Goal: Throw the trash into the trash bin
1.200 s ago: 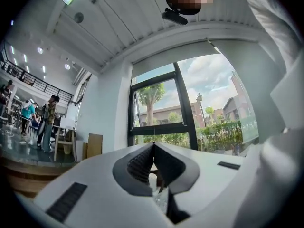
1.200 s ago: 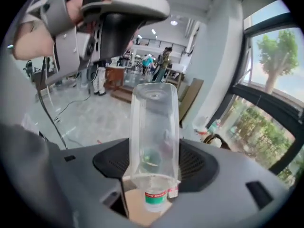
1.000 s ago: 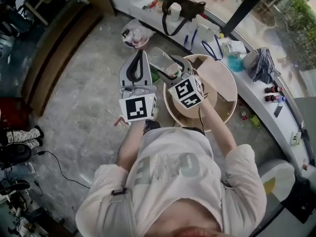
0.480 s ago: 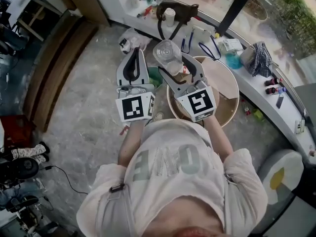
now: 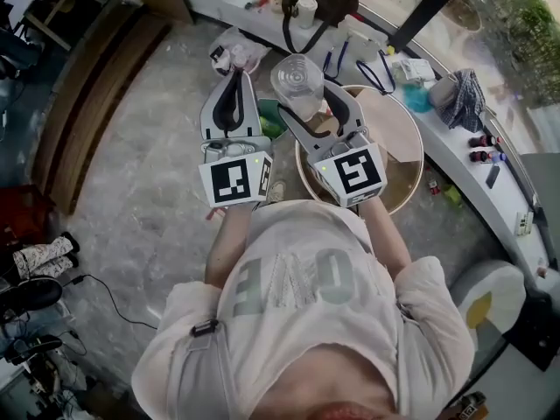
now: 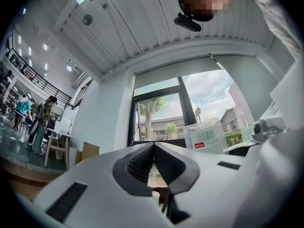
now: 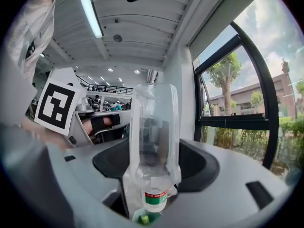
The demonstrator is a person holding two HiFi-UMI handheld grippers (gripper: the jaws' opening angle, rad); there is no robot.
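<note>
1. Holding the trash for the throw: my right gripper (image 5: 308, 103) is clenched on the clear, crumpled plastic bottle with a green cap (image 5: 297, 84), at upper centre of the head view, off any surface.
2. Right gripper view agrees. The bottle (image 7: 154, 127) stands between the black pads (image 7: 204, 165), pinched near its labelled neck, with its base pointing away from the gripper.
3. Left gripper (image 5: 235, 84), left of centre: jaws pressed together on nothing, idle beside the right one.
4. A round tan tub with a raised rim (image 5: 404, 186) lies below the right gripper, centre right. I take it for the bin but cannot confirm.
5. Step in hand, by my reading, is carry-to-bin. The next move calls for bringing the bottle over the opening, then parting the jaws fully so the crumpled plastic drops free.
</note>
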